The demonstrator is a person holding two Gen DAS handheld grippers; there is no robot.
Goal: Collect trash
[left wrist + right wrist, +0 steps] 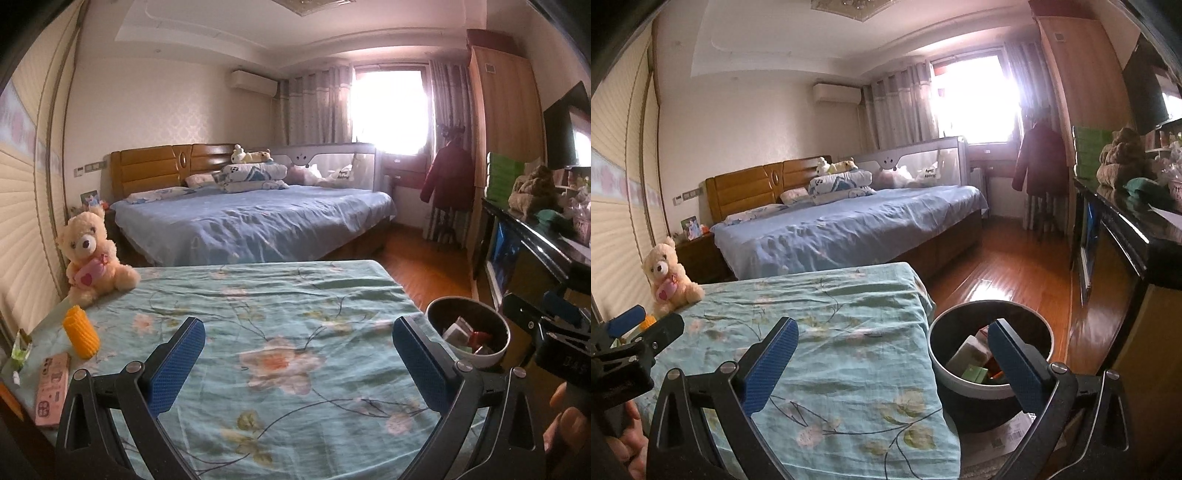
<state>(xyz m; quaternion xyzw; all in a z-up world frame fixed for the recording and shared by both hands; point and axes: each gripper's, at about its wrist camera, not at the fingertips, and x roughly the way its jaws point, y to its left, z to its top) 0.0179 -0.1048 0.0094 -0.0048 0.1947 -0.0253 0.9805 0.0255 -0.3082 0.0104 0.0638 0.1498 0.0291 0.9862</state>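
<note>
A round dark trash bin (933, 343) stands on the floor by the right edge of a table covered in a teal floral cloth (831, 354). It holds several small boxes and wrappers (971, 352). My right gripper (894, 354) is open and empty, its right pad over the bin's mouth and its left pad over the cloth. My left gripper (297, 350) is open and empty above the cloth (295, 295), with the bin (480, 359) to its right. Each view shows the other gripper at its edge: the right gripper (535, 306) and the left gripper (646, 325).
At the table's left edge lie a yellow ribbed piece (81, 332), a pink flat case (53, 387) and a small clear item (22, 345). A teddy bear (92, 254) sits at the far left corner. A bed (255, 221) lies beyond; a dark cabinet (1126, 236) lines the right.
</note>
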